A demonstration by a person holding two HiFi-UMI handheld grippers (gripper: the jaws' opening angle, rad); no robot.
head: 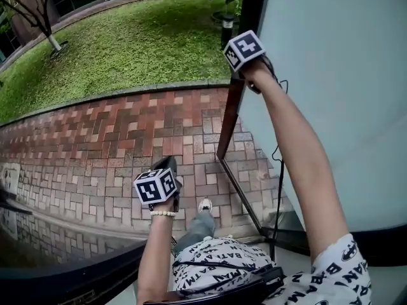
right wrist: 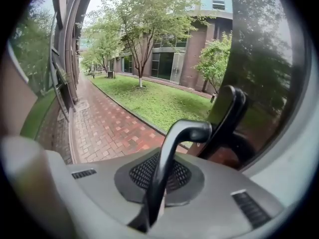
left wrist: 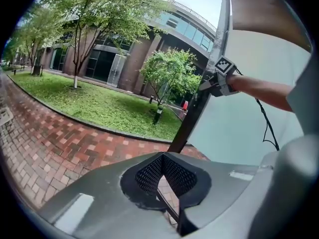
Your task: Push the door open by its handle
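Observation:
The glass door [head: 331,94] with its dark frame edge [head: 230,122] stands swung outward over the brick paving. Its black lever handle [right wrist: 174,148] runs between the pads of my right gripper [right wrist: 164,180], which is shut on it. In the head view the right arm reaches up to the door's edge, where the marker cube [head: 245,49] sits. The left gripper view shows that same gripper [left wrist: 207,86] at the frame. My left gripper [head: 166,165] hangs lower, over the bricks and away from the door. Its pads [left wrist: 149,176] meet at the tips with nothing held.
Red brick paving [head: 114,151] runs outside, with a curved lawn [head: 133,43] beyond. A short lamp post [head: 227,27] stands near the door's edge. Trees and a building [left wrist: 124,59] lie farther off. The person's leg and shoe [head: 205,206] are at the threshold.

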